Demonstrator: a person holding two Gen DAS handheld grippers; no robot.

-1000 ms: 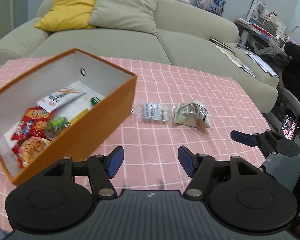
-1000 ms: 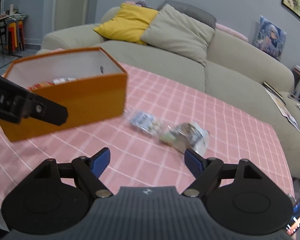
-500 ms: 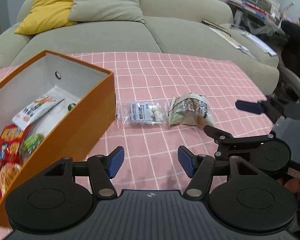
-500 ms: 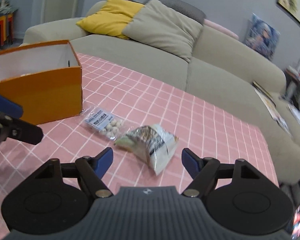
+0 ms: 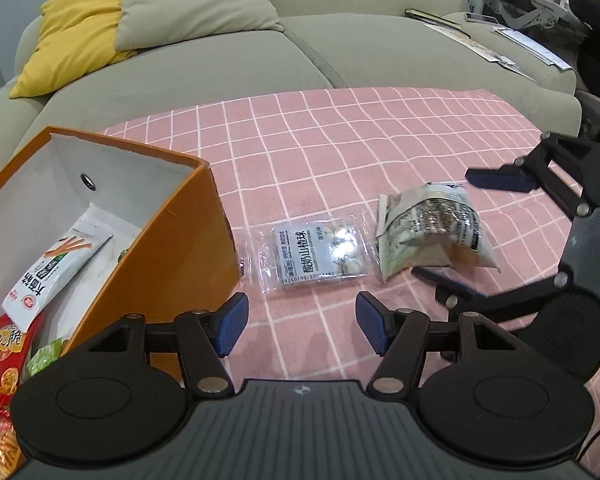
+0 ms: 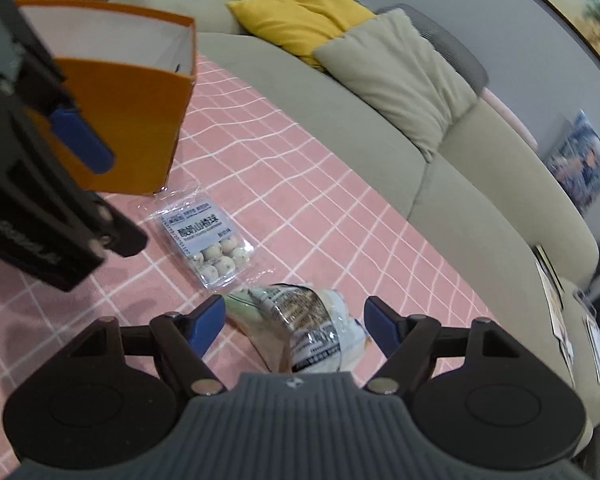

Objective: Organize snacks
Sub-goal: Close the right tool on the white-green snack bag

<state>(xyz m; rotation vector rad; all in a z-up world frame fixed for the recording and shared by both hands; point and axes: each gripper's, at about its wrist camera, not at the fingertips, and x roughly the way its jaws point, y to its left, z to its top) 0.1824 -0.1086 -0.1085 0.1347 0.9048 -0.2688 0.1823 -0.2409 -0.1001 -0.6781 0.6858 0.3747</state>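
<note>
Crinkled snack bag (image 6: 300,320) flat on pink desk (image 5: 340,140), long axis crossing between spread right gripper (image 6: 294,322) fingers, ungripped, clear ball packet (image 5: 320,254) lengthwise toward orange box (image 5: 172,256), left gripper (image 5: 298,322) fingers released, empty.

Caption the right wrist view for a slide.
Open right tool straddles crinkled snack bag beside clear candy-ball pack.

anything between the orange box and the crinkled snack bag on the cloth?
Yes: the clear packet of white balls lies flat between the orange box and the crinkled snack bag, apparently touching neither. Clearest in the left wrist view.
</note>
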